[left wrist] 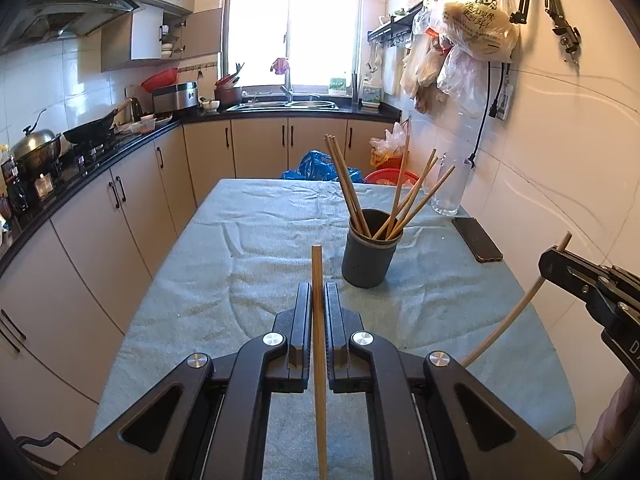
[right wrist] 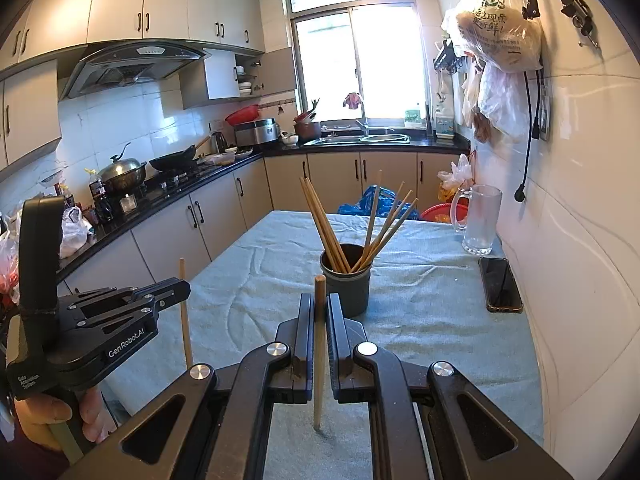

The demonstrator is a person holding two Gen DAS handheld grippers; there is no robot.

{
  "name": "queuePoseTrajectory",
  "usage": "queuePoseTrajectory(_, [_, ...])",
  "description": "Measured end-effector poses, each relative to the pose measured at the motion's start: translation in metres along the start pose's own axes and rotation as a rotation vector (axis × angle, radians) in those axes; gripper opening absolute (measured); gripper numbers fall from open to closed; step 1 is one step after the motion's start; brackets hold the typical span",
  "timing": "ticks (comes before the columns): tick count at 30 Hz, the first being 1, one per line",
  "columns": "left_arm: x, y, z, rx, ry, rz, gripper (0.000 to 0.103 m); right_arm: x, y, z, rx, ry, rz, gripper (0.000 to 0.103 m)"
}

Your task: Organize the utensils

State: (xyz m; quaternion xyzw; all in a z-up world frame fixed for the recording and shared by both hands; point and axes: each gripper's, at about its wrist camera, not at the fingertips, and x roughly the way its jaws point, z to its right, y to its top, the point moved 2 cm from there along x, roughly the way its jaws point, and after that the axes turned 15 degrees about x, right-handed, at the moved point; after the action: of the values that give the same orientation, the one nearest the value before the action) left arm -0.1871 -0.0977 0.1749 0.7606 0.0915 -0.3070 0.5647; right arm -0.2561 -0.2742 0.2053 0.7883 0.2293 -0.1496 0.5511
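While both grippers hover over the cloth-covered counter [left wrist: 248,240], each has its fingers clenched on a single wooden chopstick: the left gripper [left wrist: 318,292] pinches one chopstick [left wrist: 319,344] that stands nearly upright between its fingers, its blunt top rising above the fingertips, and the right gripper [right wrist: 319,304] clamps a second chopstick [right wrist: 319,352] the same way, its lower end close to the cloth. In the right wrist view the left gripper [right wrist: 182,286] shows from the side at the left edge, a person's hand [right wrist: 60,416] wrapped round its handle, and white lettering on its black body reads "GenRobot.AI"; a smaller printed label below it is too fine to read with certainty. Ahead of both grippers, near the middle of the counter, stands a dark grey cylindrical holder [left wrist: 370,256] with a bundle of chopsticks [left wrist: 350,188] leaning out of it in two fanned groups. Beyond it, by the tiled wall, stands a clear glass mug [right wrist: 482,220], and a dark phone [right wrist: 500,284] lies flat on the cloth just beside the wall. High on that wall hangs a plastic bag [right wrist: 500,36] printed with Chinese characters, blurred beyond confident reading.
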Motion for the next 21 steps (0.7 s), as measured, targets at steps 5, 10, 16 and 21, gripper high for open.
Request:
queuePoseTrajectory(5, [-0.004, 0.004, 0.002, 0.014, 0.004, 0.015, 0.005, 0.0, 0.001, 0.001, 0.005, -0.001, 0.003, 0.007])
queuePoseTrajectory(10, [-0.004, 0.008, 0.005, 0.035, 0.007, 0.021, 0.005, -0.001, 0.004, 0.002, 0.007, 0.001, 0.006, 0.007])
queuePoseTrajectory(16, [-0.006, 0.018, 0.007, 0.064, 0.016, 0.04, 0.005, -0.001, 0.008, 0.002, 0.011, 0.006, 0.009, 0.007])
queuePoseTrajectory(21, [-0.005, 0.026, 0.01, 0.086, 0.01, 0.049, 0.005, -0.002, 0.01, 0.001, 0.01, 0.008, 0.012, 0.007])
